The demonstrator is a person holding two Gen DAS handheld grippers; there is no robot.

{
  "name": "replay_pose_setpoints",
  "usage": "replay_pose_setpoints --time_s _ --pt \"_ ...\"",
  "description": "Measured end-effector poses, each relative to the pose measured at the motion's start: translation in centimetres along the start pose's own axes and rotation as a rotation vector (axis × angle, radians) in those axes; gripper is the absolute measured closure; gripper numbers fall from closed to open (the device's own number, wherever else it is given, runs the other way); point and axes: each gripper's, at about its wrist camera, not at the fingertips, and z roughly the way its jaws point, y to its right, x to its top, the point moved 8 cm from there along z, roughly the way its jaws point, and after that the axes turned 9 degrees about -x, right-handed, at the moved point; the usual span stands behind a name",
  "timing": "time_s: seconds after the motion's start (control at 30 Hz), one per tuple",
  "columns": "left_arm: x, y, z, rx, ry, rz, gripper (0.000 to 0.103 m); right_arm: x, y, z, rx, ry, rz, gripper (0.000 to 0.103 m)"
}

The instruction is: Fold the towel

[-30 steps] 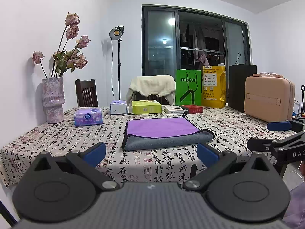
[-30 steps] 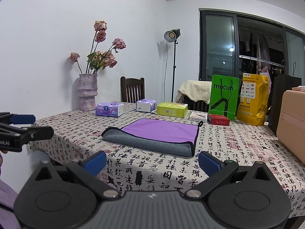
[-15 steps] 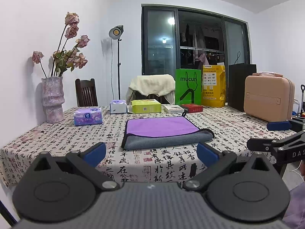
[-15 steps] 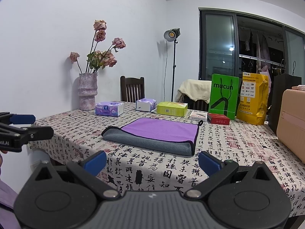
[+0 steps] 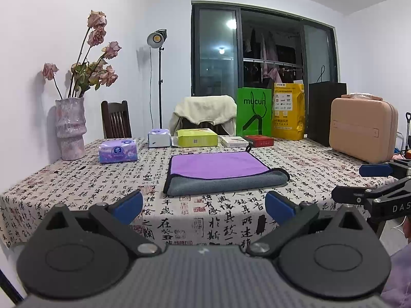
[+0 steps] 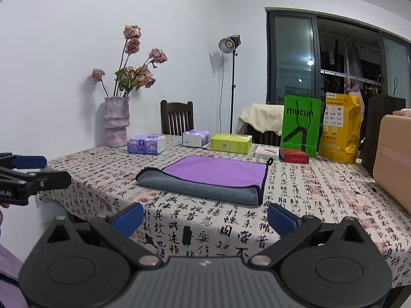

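- Left wrist view: our left gripper [image 5: 204, 205] hangs off the near edge of the table [image 5: 77, 179], jaws spread wide with nothing between the blue pads.
- The towel [image 5: 221, 170] lies folded on the table, about midway between its left and right edges and nearer the near edge than the far one; purple face up, grey layer showing along the fold that faces us.
- Our right gripper [image 6: 204, 215] also sits off the near edge, jaws wide and empty, well apart from the towel.
- From the right wrist view we see the towel's black-trimmed end [image 6: 264, 182] with a small hanging loop [image 6: 269, 161] at its far corner.
- Along the far edge stand tissue packs [image 5: 118, 151], a green box [image 5: 196, 137] and a green bag [image 5: 253, 115]; a vase [image 5: 69, 128] of dried roses marks the far left corner, a beige case [image 5: 363, 133] the right edge.
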Motion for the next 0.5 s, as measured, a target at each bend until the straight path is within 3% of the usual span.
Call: replay_pose_setpoints --time_s 0.27,0.5 --pt "0.1 -0.7 1.6 0.012 -0.010 0.026 0.000 -0.1 0.2 1.0 -0.010 0.011 0.015 0.000" --pt "0.4 -2.9 3.8 0.045 -0.032 -0.033 0.000 0.2 0.6 3.1 -0.032 -0.009 0.008 0.000"
